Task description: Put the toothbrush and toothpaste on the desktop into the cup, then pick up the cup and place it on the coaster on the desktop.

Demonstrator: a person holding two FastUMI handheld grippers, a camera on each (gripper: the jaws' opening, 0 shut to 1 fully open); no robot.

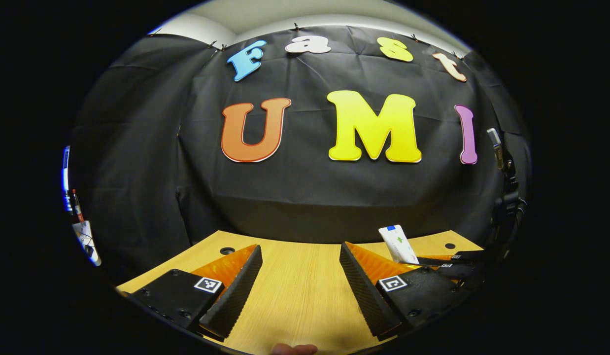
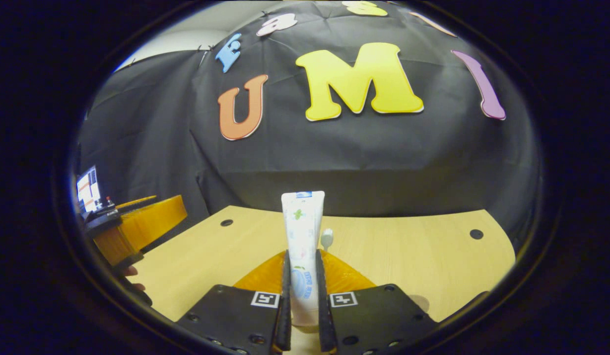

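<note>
White toothpaste tube (image 2: 302, 231) upright; toothbrush head (image 2: 327, 237) just behind.

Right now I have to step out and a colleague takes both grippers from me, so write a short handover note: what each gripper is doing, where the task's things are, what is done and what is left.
Left gripper: open, nothing between its fingers, over the light wooden desktop.
Right gripper: shut on the white toothpaste tube, held upright above the desktop.
A white toothbrush head shows just behind the tube.
Done: toothpaste picked up.
Left: toothpaste and toothbrush into the cup, then the cup onto the coaster.
</note>
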